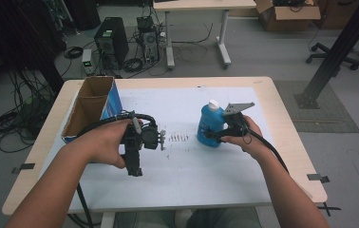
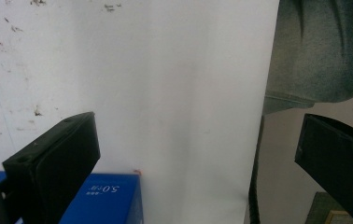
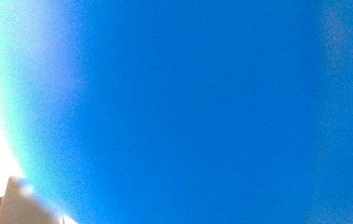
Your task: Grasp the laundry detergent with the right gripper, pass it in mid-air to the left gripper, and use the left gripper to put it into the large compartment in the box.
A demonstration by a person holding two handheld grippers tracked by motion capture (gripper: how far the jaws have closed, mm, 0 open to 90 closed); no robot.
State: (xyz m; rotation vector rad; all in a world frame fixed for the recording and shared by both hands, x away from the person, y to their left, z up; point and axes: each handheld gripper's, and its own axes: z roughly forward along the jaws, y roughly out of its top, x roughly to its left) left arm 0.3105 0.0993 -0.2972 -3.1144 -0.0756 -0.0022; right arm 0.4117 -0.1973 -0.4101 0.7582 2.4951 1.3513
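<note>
I see the blue bottle [image 1: 210,124] upright on the white mat [image 1: 201,166], right of the cardboard box [image 1: 88,108]. My right gripper [image 1: 215,134] is at it; grip undeterminable. My left gripper [image 1: 162,139] hangs open, empty, between box and bottle.

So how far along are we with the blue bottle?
Early. Done: the right gripper has reached the upright blue bottle, its jaws around the body. In hand: closing the grip; whether the pads press yet is unclear. Left: lifting it, likely towards the open cardboard box. The left gripper is open, holding nothing.
</note>
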